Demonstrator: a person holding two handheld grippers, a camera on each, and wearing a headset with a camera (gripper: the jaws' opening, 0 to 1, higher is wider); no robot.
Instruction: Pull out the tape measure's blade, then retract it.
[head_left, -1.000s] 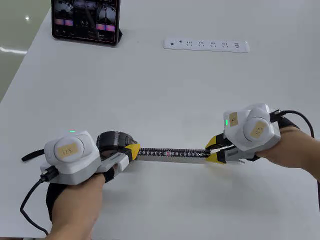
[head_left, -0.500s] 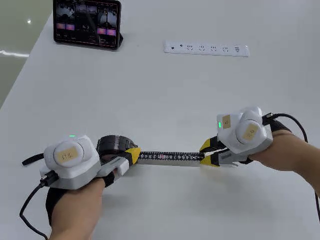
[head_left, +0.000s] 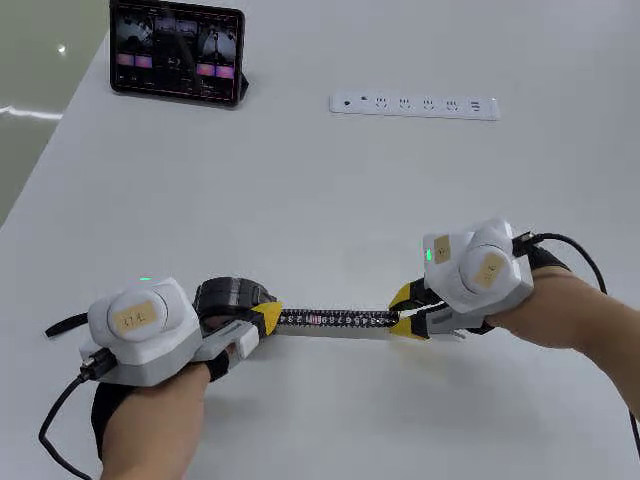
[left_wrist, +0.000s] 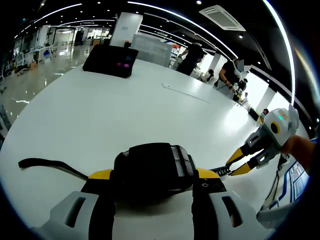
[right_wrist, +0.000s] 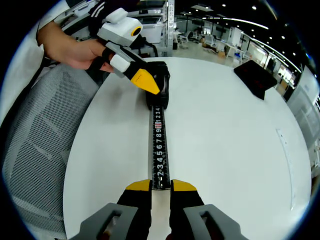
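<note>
Tape measure case (head_left: 232, 298): black and rounded, resting on the white tabletop (head_left: 330, 190).
Left claw (left_wrist: 153, 175): clamped on the tape measure case, with one yellow-tipped jaw against each flank of it.
Left hand (head_left: 150, 410): behind the left claw, on the side of the case away from its mouth.
Blade (right_wrist: 159, 150): pulled out of the case's mouth in a straight line low over the tabletop. It is dark with pale numbers, printed face up.
Right claw (right_wrist: 160, 186): well apart from the case, at the far end of the blade. Its yellow-tipped jaws are pressed together on the blade's tip.
Right hand (head_left: 545, 310): beyond the right claw, farther from the case along the blade's line.
Black strap (left_wrist: 47, 166): thin, lying on the tabletop and trailing from the side of the case opposite the blade.
Power strip (head_left: 414, 104): white, flat on the tabletop, well apart from the case and far past the blade.
Tablet (head_left: 177, 50): dark with a lit screen, propped up, well apart from the case near the tabletop's far edge.
Mesh chair (right_wrist: 35, 140): grey, off the tabletop's edge, on the case's side nearest the person.
</note>
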